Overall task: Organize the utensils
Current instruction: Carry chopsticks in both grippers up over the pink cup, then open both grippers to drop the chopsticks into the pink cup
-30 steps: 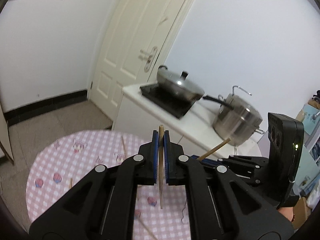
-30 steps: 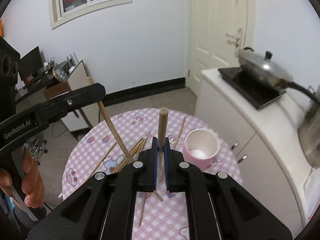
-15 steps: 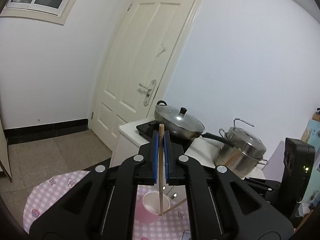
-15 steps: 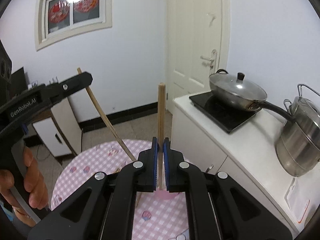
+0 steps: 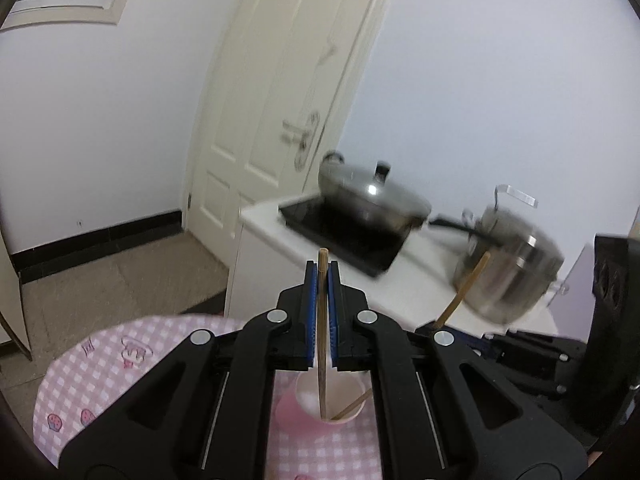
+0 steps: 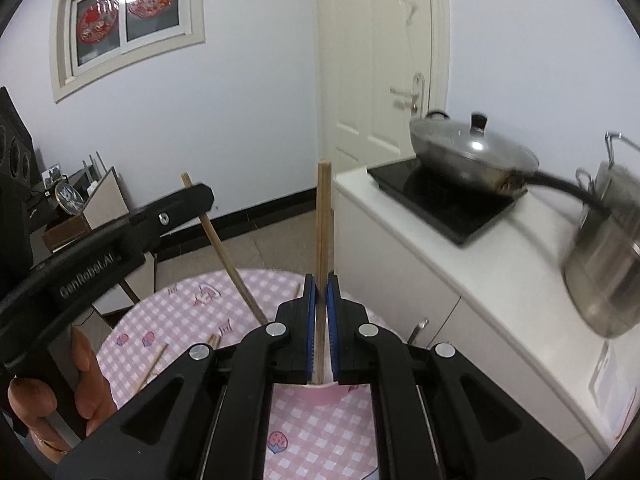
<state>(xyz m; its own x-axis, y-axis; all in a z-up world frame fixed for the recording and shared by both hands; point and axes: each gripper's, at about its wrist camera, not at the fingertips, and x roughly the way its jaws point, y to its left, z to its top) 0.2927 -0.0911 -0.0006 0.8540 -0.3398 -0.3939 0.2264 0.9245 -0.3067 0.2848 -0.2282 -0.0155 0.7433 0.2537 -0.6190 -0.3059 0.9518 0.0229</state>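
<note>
My left gripper (image 5: 322, 276) is shut on a wooden chopstick (image 5: 321, 320) that stands nearly upright. Its lower tip reaches into the pink cup (image 5: 288, 412) on the pink checked table (image 5: 100, 360). My right gripper (image 6: 320, 288) is shut on a second chopstick (image 6: 323, 232), also upright, with the cup (image 6: 304, 394) mostly hidden beneath the jaws. In the left wrist view this second chopstick (image 5: 464, 292) slants in from the right, and its lower end rests inside the cup. The right wrist view shows the left gripper (image 6: 196, 200) at the left, held by a hand (image 6: 80, 380).
Loose chopsticks (image 6: 156, 360) lie on the tablecloth (image 6: 180, 308) to the left of the cup. Right of the table stands a white counter (image 6: 440, 272) with a black hob (image 6: 440, 200), a lidded wok (image 6: 472, 152) and a steel pot (image 6: 608, 264). A door (image 6: 380, 80) is behind.
Both grippers have carried their chopsticks over to the pink cup. The cup now sits under both sets of jaws and the chopsticks' lower ends dip into it.
</note>
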